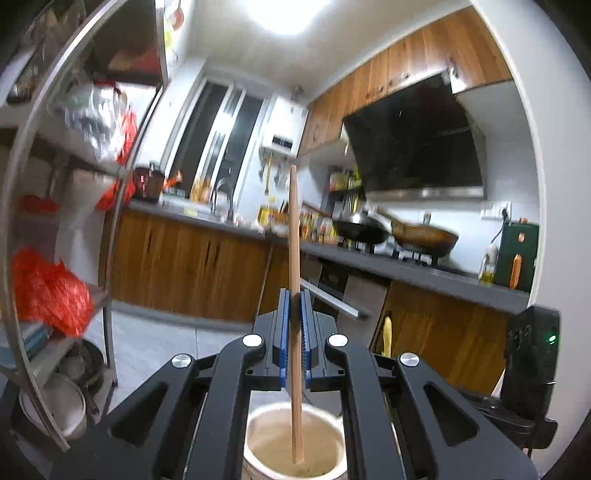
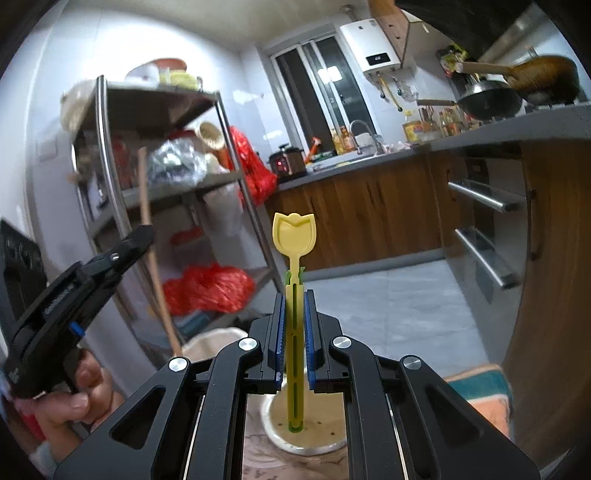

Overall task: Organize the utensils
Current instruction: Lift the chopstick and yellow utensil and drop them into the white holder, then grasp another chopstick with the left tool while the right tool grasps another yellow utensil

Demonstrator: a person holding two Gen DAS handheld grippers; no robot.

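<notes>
Kitchen, left to right: steel rack (image 1: 110, 206) with red bags. Left gripper (image 1: 294, 295) clenched on wooden chopstick (image 1: 294, 236), stick upright, lower end over white cup (image 1: 295, 446). Right gripper (image 2: 294, 295) grasping yellow tulip-shaped spoon (image 2: 294, 236), head up, tip above beige bowl (image 2: 314, 439). Counter (image 1: 406, 267), woks beyond.

A bright ceiling light (image 1: 288, 14) glares overhead; fisheye edges bend, and the shelves (image 1: 55, 184) blur.
</notes>
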